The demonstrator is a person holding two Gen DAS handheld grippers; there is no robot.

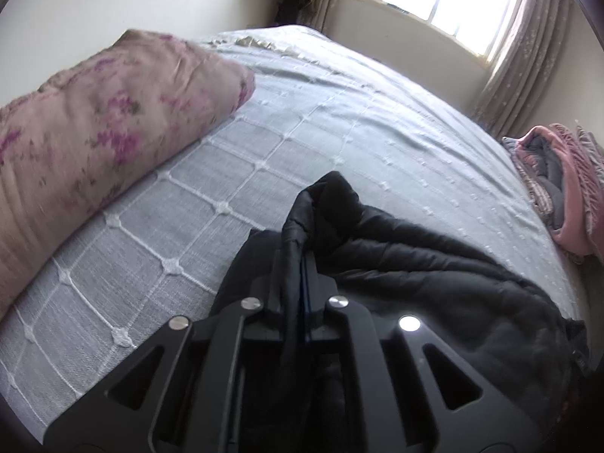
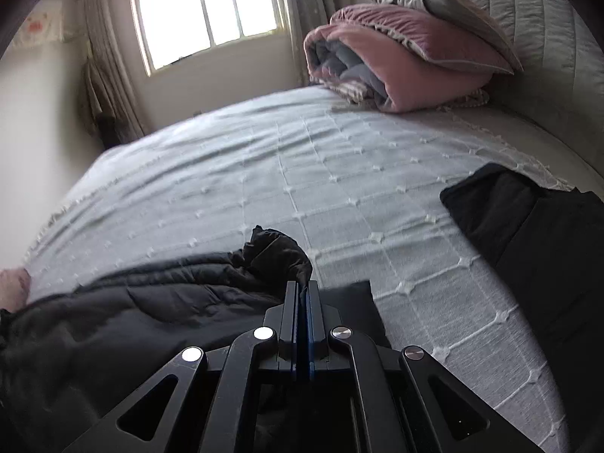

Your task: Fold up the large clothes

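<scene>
Two grippers pinch a black padded jacket point(image 1: 434, 275) lying on a bed with a pale blue cover point(image 1: 339, 132). The left gripper point(image 1: 298, 260) is clamped on a rolled edge of the jacket. The right gripper point(image 2: 302, 287) is closed tight on a bunched corner. A floral quilt point(image 1: 94, 132) lies to the left.
</scene>
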